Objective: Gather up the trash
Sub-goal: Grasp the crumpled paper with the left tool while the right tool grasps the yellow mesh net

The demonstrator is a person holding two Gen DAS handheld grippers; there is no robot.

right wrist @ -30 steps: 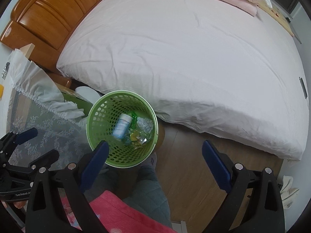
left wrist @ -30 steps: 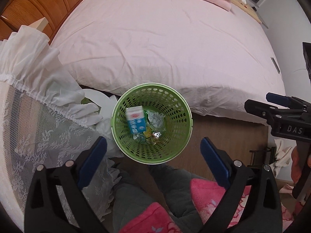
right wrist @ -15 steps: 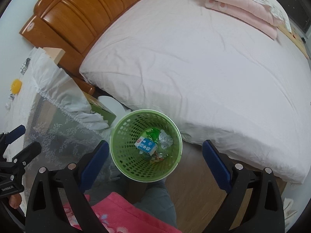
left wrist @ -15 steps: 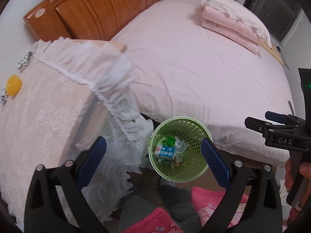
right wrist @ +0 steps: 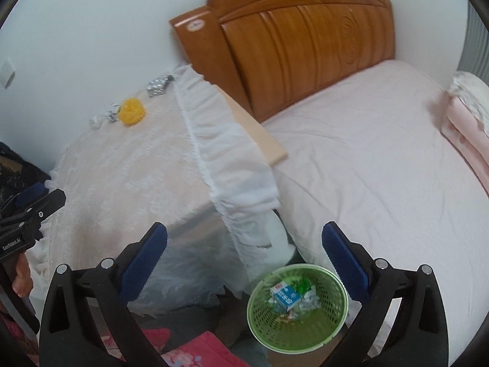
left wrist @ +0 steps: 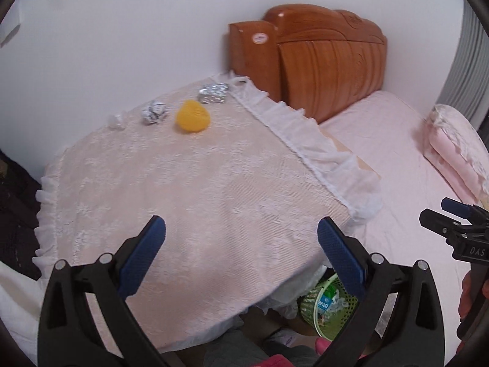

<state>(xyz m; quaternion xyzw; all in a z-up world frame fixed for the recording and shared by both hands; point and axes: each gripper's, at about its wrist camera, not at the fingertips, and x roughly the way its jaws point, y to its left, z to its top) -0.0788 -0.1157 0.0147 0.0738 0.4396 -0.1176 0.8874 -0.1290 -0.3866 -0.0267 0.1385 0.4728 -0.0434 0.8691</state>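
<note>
A yellow crumpled piece (left wrist: pixel 193 119), a crumpled paper ball (left wrist: pixel 155 112), a silver foil wrapper (left wrist: pixel 213 93) and a small white scrap (left wrist: pixel 115 121) lie at the far end of a lace-covered table (left wrist: pixel 189 202). My left gripper (left wrist: pixel 241 246) is open and empty above the table's near part. My right gripper (right wrist: pixel 244 252) is open and empty above the green basket (right wrist: pixel 298 333), which holds a blue milk carton (right wrist: pixel 284 296) and wrappers. The yellow piece (right wrist: pixel 132 111) and the foil (right wrist: pixel 158 85) also show in the right wrist view.
A bed with a pink sheet (right wrist: pixel 382 165) and a wooden headboard (right wrist: pixel 299 30) lies to the right. Folded pink bedding (left wrist: pixel 458 150) sits on it. The basket (left wrist: pixel 328 309) stands on the floor between table and bed. White wall behind.
Both grippers have swung up and left from over the basket toward the table. The tabletop trash has come into view. Both stay open.
</note>
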